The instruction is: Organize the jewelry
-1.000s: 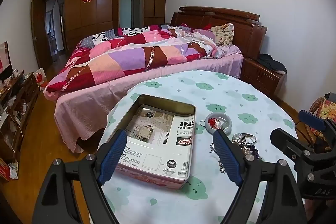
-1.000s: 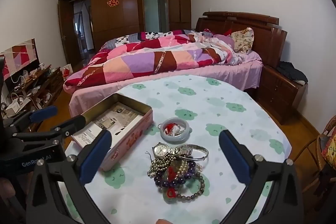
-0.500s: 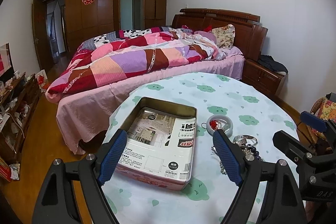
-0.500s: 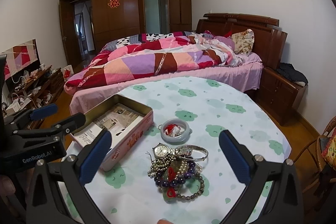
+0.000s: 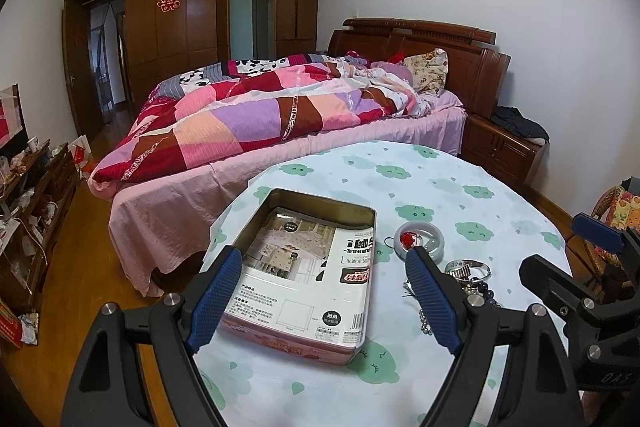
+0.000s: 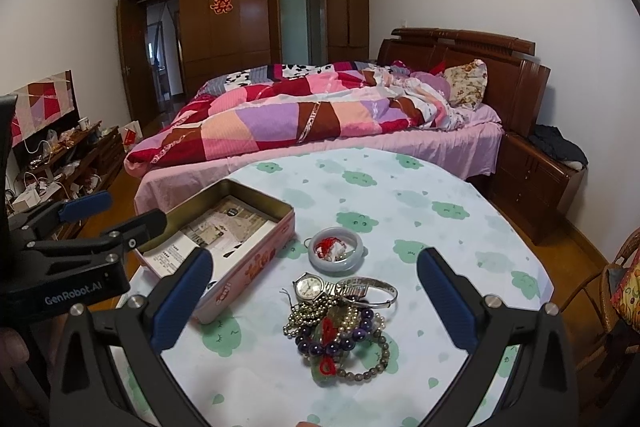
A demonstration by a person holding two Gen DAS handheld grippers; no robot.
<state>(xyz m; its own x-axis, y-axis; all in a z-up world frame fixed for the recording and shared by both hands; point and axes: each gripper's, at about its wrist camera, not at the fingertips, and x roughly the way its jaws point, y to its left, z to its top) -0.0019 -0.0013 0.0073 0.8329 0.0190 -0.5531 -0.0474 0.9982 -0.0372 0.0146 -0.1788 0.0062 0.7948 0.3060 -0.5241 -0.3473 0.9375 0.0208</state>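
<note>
Not much has shifted over the last second, the left camera has just lifted and pulled back a touch, so the tin sits a bit lower and further off in its frame, and the right view is nearly the same. From the left wrist: the left gripper (image 5: pixel 326 297) hangs over the near end of the open tin (image 5: pixel 308 267), jaws spread wide and holding nothing, and the tin only has printed paper lying in it. The jade bangle (image 5: pixel 420 241) lies just right of the tin on the cloud-print tablecloth (image 5: pixel 440 183), and most of the pile is hidden behind the right-hand finger. From the right wrist: the right gripper (image 6: pixel 314 301) is also spread wide and empty, lined up with the jewelry pile (image 6: pixel 340 323), which is just beside the tin (image 6: pixel 224 239) at the near side of the table. The pile's a knot: wristwatch (image 6: pixel 308 285), silver bangle (image 6: pixel 370 291), purple bead bracelet (image 6: pixel 340 341), pearly strands and red cord all overlapping. My worry is that pinching one piece drags its neighbours along, or a thin chain slips out of the pads and slides off the near edge. The bangle looks smooth and hard, so it could squirt out of a pinch.
</note>
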